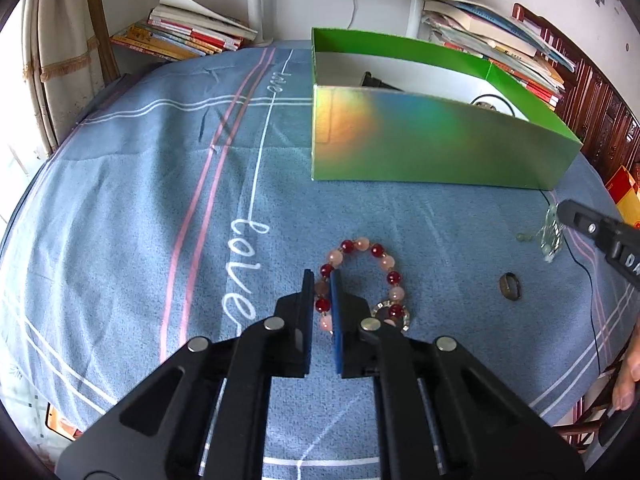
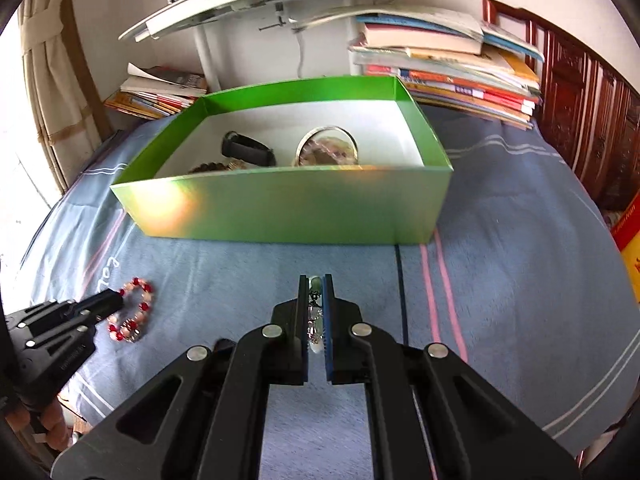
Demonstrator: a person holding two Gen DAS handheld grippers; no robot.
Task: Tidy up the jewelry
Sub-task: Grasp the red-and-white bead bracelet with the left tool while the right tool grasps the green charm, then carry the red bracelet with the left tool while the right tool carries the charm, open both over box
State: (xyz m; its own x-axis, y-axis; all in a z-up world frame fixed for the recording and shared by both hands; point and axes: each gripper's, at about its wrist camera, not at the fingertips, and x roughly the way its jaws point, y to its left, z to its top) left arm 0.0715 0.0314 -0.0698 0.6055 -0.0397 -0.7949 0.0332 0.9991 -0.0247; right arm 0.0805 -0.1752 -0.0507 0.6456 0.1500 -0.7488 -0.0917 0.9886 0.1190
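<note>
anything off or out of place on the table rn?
Only a small dark ring lies loose on the blue cloth, outside the green box. Nothing looks spilled or damaged.

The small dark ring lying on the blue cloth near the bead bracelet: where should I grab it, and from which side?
Take the ring across its band, coming down from above with the jaws straddling one side of the hoop. It seems to lie nearly flat on the cloth, apart from the bead bracelet, so a sideways approach would probably just push it along.
</note>
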